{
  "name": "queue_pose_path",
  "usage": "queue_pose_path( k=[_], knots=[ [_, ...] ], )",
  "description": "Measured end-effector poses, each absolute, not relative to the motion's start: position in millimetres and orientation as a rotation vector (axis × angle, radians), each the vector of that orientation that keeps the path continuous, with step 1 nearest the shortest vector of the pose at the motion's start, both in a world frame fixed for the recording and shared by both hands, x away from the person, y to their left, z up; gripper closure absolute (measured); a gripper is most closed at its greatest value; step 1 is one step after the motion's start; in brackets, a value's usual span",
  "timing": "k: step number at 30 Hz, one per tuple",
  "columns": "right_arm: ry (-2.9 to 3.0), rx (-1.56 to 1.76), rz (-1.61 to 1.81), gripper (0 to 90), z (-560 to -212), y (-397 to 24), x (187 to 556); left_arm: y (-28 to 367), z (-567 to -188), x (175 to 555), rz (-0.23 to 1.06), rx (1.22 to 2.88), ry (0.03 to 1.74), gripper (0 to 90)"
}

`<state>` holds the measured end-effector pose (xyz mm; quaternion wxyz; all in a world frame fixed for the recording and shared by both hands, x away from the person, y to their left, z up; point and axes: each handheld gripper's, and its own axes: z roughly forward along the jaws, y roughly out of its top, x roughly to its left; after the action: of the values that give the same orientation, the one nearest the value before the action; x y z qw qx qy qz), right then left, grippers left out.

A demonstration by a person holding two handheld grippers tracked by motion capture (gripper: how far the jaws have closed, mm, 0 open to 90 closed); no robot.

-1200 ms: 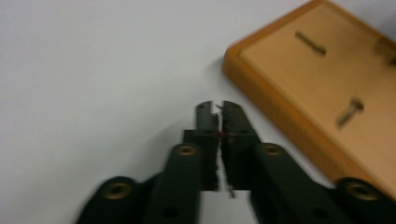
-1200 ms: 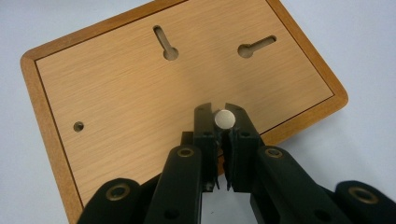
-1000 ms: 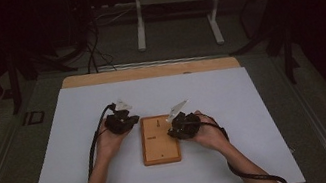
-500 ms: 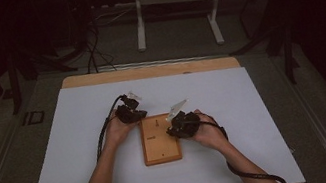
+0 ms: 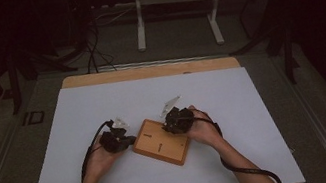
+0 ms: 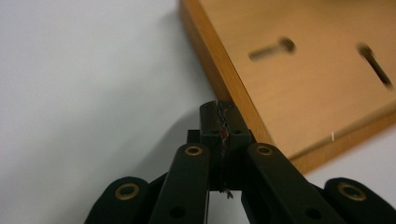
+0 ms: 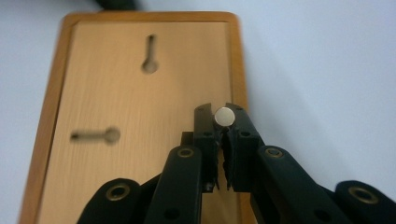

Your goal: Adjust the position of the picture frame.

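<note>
The wooden board (image 5: 161,141), square a second ago, is now lying skewed on the desk (image 5: 255,105). The left gripper (image 6: 219,111), fingers shut and empty, is nudging its edge; the right gripper (image 7: 223,112) is pinching a small metal disc (image 7: 224,115) above it, suggesting alignment before placing.

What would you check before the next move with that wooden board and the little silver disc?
1. Small silver disc pinched at the tips of the right gripper: ok, it sits between the shut fingers.
2. Wooden board flat on the white table cover: ok, though it lies turned at an angle.
3. Two keyhole slots on the board's upper face in sight: ok.
4. Left gripper empty: ok, its fingers are shut on nothing.
5. Left gripper against the board's edge to steady it: cannot tell; it is right at the edge, contact unclear.
6. Cable trailing from the right gripper off the board: ok.
</note>
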<state>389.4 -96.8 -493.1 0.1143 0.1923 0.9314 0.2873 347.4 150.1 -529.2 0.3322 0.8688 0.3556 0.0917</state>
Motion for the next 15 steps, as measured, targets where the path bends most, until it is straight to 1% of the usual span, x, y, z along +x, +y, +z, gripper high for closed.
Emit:
queue_pose_path(
  k=[3,7,9,14,15],
  knots=[
    [2.723,0.568,0.848,84.4,-493,-92,393,150,-532,334,0.212,2.251,0.923,90.0],
    [2.715,0.606,0.870,84.4,-495,-90,400,141,-531,323,0.233,2.277,0.885,90.0],
    [2.718,0.623,0.871,84.4,-496,-90,401,139,-531,323,0.246,2.285,0.880,89.9],
    [2.717,0.663,0.888,84.5,-500,-92,402,141,-534,326,0.239,2.242,0.899,89.0],
    [2.708,0.673,0.900,84.5,-501,-93,401,140,-534,326,0.273,2.235,0.914,87.6]
  ],
)
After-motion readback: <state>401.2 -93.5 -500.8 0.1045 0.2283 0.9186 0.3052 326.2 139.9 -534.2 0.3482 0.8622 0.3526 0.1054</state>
